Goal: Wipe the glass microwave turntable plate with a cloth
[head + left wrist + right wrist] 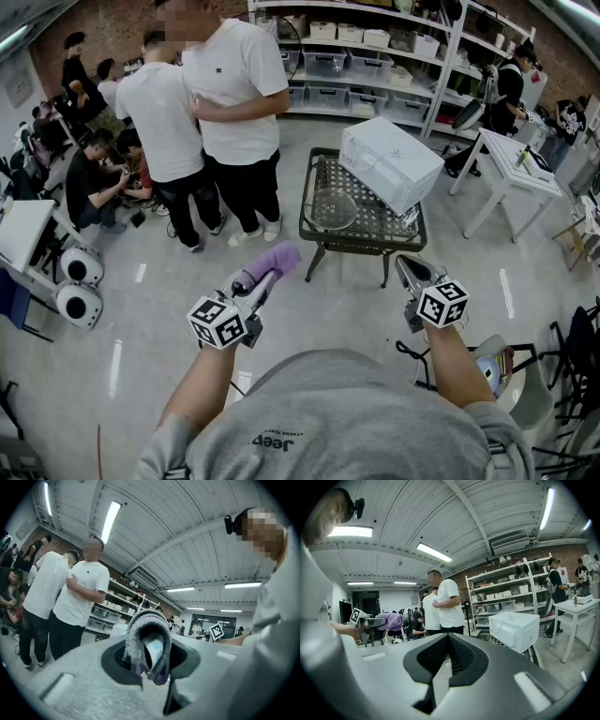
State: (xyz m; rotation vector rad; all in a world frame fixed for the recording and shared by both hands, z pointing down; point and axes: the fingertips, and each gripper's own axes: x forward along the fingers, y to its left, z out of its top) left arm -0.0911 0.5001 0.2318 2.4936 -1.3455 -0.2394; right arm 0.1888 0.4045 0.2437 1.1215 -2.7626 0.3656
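The wiping has not begun; this reads as the approach, with both tools held over bare floor (141, 309) short of the work. The left gripper (259, 281) is clamped on a folded purple cloth (274, 261), which loops up out of its jaws, a white tag tucked in the fold. The right gripper (405, 265) has its jaws pressed together with nothing between them.

The glass turntable plate (331, 208) lies flat on a dark mesh table (314, 234), ahead of the left gripper and a little to its right; ahead of the right gripper and to its left; well apart from both.

The next move, as I judge it, calls for carrying the cloth forward and down until its fold lands flat on the glass; the right gripper would likely need to open and steady the plate's edge, since loose glass on mesh may slide or spin under a rubbing stroke.

Room is uneven. A white microwave (391, 161) sits just beyond the plate on the right gripper's side, so strokes that way are cramped; the table's rim runs close on the near and left sides of the plate. Two people (202, 103) stand beyond the left gripper, near the table's left end; the floor straight ahead is open for stepping in.
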